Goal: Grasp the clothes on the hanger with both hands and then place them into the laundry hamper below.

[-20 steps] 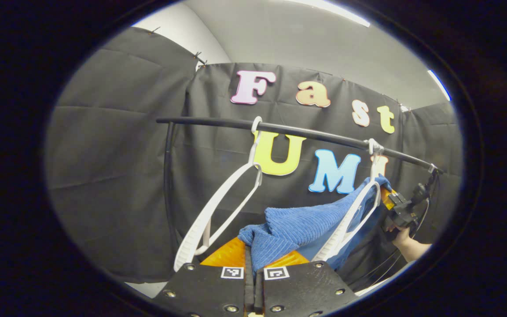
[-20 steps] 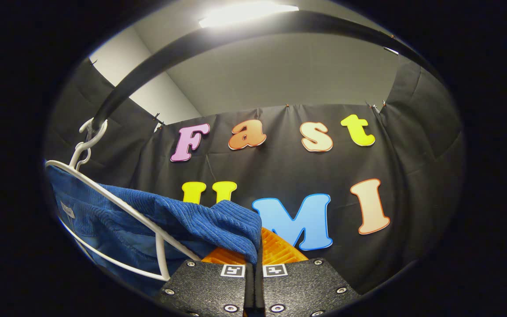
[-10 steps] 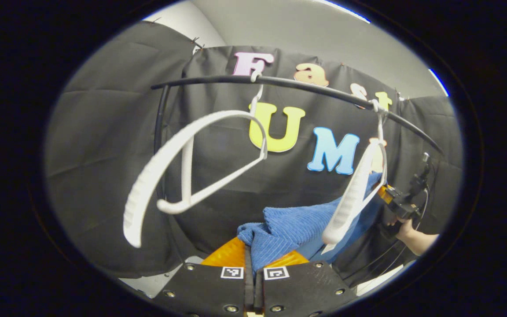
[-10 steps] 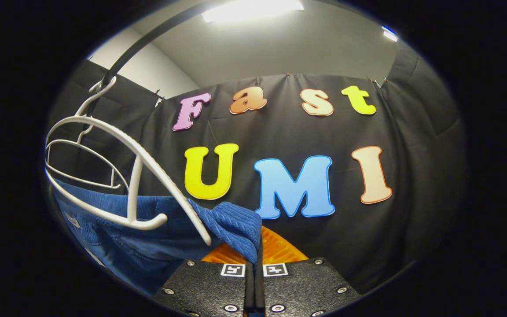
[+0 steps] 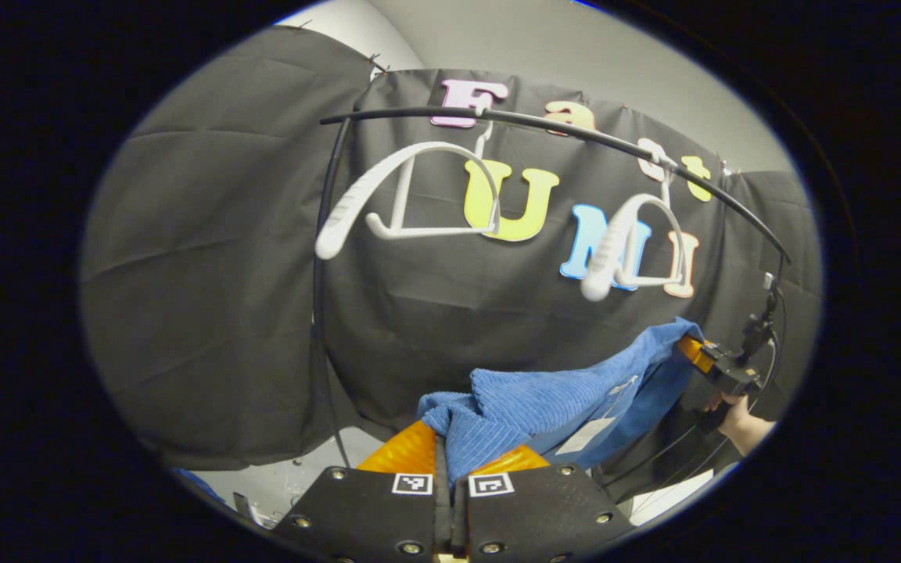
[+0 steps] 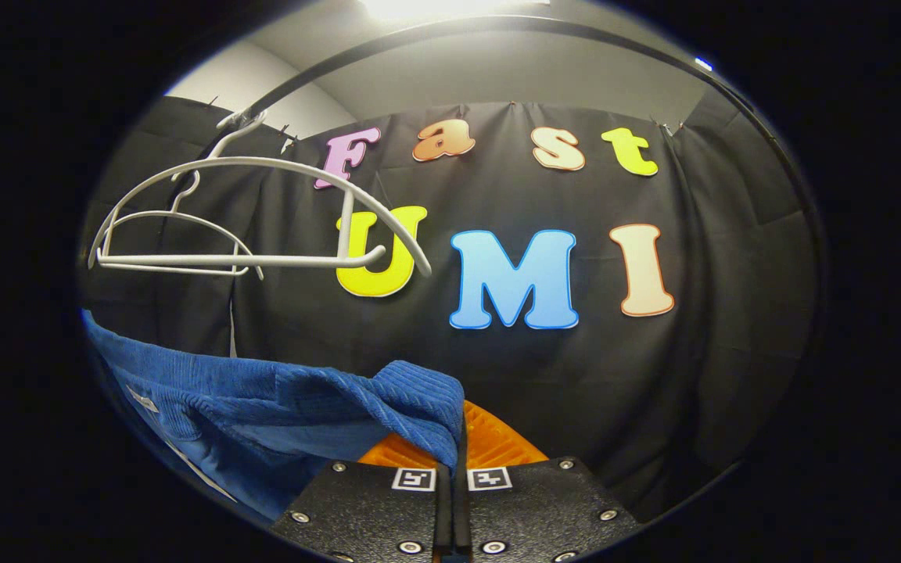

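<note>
Up close in the left gripper view, the left gripper [image 5: 450, 461] has its fingers clamped on a corner of the blue garment [image 5: 544, 399], which stretches away to the right gripper [image 5: 689, 349] held by a hand [image 5: 736, 414]. Above the fingers, two bare white hangers [image 5: 411, 195] hang on a black rail [image 5: 576, 133]. In the right gripper view, the right gripper [image 6: 457, 450] has its fingers pinched on another corner of the garment, which drapes off to their left, below the hangers.

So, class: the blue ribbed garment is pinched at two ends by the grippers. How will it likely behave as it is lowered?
The blue ribbed garment sags between the left gripper and right gripper, so it is probably floppy. Its thick knit folds suggest some weight. The ribbed texture likely resists slipping, though loose parts may swing near the white hangers.
</note>
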`<state>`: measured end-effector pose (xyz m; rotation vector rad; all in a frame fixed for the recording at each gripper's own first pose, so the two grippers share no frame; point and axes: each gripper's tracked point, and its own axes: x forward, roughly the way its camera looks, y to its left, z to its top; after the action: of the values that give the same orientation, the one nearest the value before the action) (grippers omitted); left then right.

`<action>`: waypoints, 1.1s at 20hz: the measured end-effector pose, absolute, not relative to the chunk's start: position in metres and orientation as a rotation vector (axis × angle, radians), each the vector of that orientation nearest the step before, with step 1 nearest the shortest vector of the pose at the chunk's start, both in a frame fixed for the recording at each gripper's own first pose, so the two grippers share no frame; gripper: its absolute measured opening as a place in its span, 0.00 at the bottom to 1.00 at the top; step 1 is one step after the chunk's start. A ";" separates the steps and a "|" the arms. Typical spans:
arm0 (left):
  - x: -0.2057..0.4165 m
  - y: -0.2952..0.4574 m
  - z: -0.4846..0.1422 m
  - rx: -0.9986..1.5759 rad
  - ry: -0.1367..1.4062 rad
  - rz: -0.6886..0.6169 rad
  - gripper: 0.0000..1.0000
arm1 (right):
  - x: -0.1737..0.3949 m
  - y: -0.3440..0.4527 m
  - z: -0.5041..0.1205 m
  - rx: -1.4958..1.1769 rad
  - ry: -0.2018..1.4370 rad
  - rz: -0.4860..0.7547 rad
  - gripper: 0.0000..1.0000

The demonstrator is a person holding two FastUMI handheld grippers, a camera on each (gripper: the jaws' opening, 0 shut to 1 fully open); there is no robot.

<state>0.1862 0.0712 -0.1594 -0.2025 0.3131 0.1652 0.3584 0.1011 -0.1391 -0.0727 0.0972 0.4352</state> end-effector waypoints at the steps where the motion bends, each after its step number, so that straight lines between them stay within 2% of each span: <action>1: 0.180 0.067 -0.160 -0.186 0.314 0.166 0.02 | 0.347 0.096 -0.139 -0.088 0.109 0.423 0.01; 6: 0.133 0.054 -0.156 -0.154 0.323 0.115 0.02 | 0.269 0.071 -0.123 -0.090 0.163 0.330 0.00; 15: 0.118 0.041 -0.162 -0.141 0.345 -0.076 0.02 | 0.148 0.057 -0.117 -0.164 0.273 0.190 0.00; 22: 0.134 0.013 -0.252 -0.166 0.513 -0.149 0.03 | 0.100 0.077 -0.187 -0.182 0.423 0.186 0.01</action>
<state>0.1336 0.0132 -0.2524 -0.1665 0.5126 -0.1488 0.0998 0.0771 -0.1874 -0.1816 0.4232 0.1865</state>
